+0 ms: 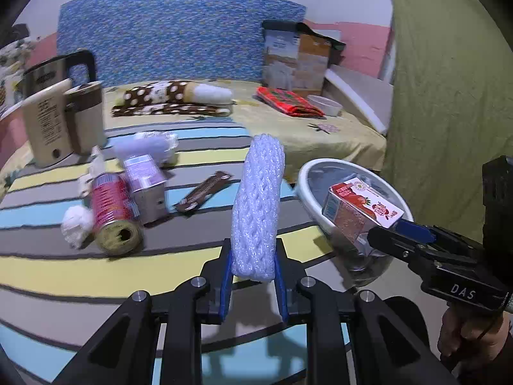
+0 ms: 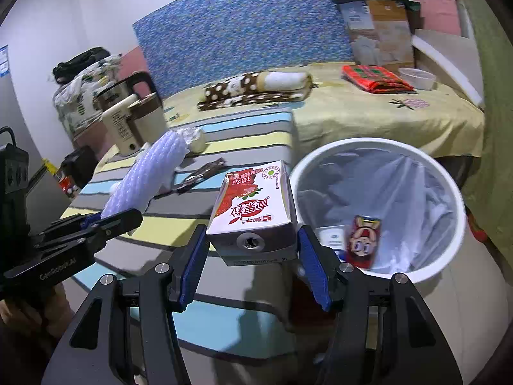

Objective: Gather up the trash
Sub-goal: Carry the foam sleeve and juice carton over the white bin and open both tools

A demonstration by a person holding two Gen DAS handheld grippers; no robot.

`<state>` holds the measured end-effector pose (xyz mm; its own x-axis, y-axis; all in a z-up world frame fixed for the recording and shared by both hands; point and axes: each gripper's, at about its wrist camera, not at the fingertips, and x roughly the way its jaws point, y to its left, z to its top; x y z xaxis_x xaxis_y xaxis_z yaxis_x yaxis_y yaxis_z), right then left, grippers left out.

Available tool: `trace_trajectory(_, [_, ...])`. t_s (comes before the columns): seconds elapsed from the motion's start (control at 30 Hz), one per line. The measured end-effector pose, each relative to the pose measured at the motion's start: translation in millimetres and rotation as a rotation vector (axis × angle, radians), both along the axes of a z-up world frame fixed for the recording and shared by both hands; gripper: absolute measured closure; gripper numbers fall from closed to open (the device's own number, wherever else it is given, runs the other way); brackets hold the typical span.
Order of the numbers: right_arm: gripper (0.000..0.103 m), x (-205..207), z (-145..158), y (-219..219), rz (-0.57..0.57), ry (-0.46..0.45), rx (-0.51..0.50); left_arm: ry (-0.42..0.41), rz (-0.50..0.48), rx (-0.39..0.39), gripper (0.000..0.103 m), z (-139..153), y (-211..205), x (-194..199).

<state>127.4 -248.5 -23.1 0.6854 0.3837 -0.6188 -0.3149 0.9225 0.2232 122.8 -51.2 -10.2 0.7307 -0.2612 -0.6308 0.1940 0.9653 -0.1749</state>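
Only the right wrist view shows inside the bin (image 2: 378, 147), where a red packet (image 2: 365, 240) lies. The right gripper (image 2: 253, 256) clamps a milk carton (image 2: 256, 211) beside the bin's rim, off the bed's (image 1: 80, 272) edge. The left gripper (image 1: 253, 276) pinches a foam net (image 1: 258, 205) upright above the bed.

The striped bed (image 1: 205, 157) carries a red can (image 1: 110, 207), purple carton (image 1: 146, 187), brown wrapper (image 1: 203, 192) and kettle (image 1: 61, 112) at ten o'clock.

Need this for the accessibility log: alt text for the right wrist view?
Right gripper holds a strawberry milk carton beside a white lined trash bin. At left, the left gripper holds white foam netting over a striped bed.
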Motion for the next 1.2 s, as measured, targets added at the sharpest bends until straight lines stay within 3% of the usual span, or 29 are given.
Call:
trace_trajectory(0.63, [0.045,11,-6,-66,-0.208,0.004,-0.033,0.003,-0.217,0.014,0.080,-3,-100,52])
trace_trajectory(1.2, [0.044,29,-21,-93,-0.260,0.046,-0.068,0.038,-0.312,0.021,0.079,-23,-144,94])
